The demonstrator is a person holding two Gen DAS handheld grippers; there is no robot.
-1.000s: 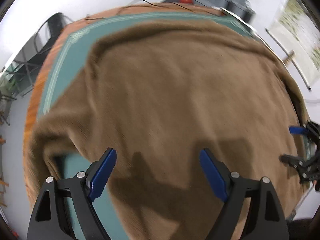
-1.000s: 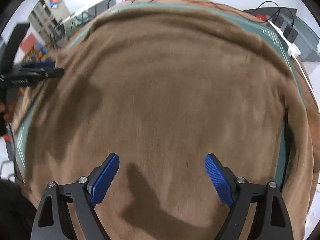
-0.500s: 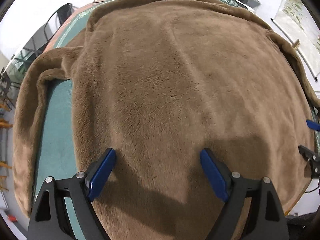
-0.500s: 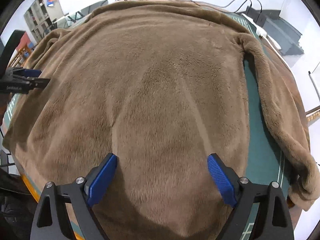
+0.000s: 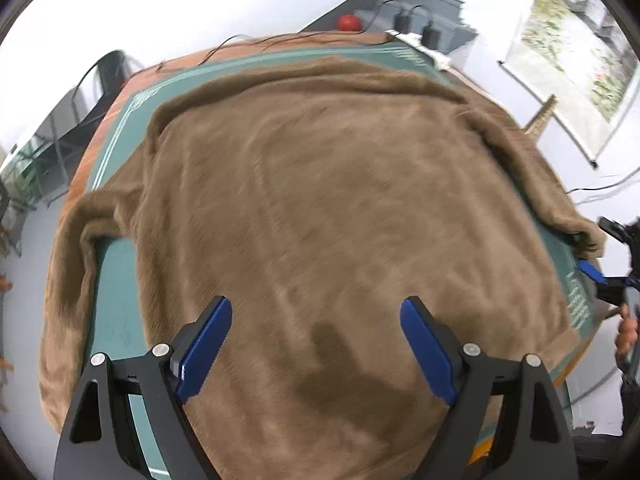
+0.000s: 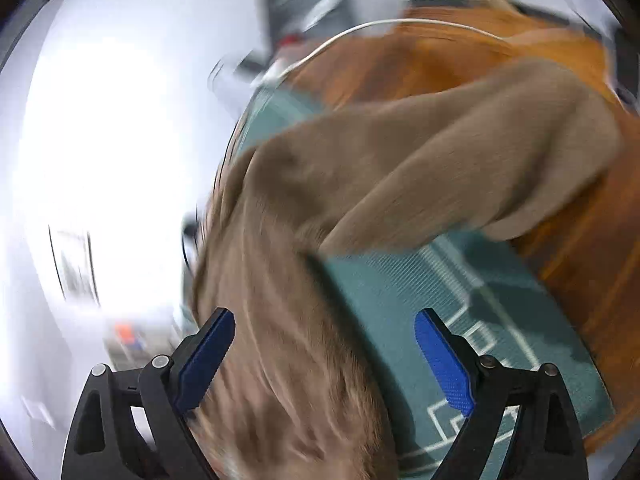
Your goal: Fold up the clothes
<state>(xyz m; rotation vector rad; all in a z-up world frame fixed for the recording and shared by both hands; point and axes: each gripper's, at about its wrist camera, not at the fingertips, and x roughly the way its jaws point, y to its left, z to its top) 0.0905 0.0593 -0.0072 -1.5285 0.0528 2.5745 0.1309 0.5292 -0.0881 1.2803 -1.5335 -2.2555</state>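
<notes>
Green mat [image 5: 120, 248] over a wooden table [image 6: 460, 60], one brown fleece garment [image 5: 340, 200] spread flat across it, a sleeve [image 6: 460, 152] trailing off its right side. Left gripper [image 5: 316, 344] hovers tilted down over the near hem, jaws spread, empty. Right gripper [image 6: 324, 356] rolled sideways at the right edge, jaws spread, gripping nothing.
</notes>
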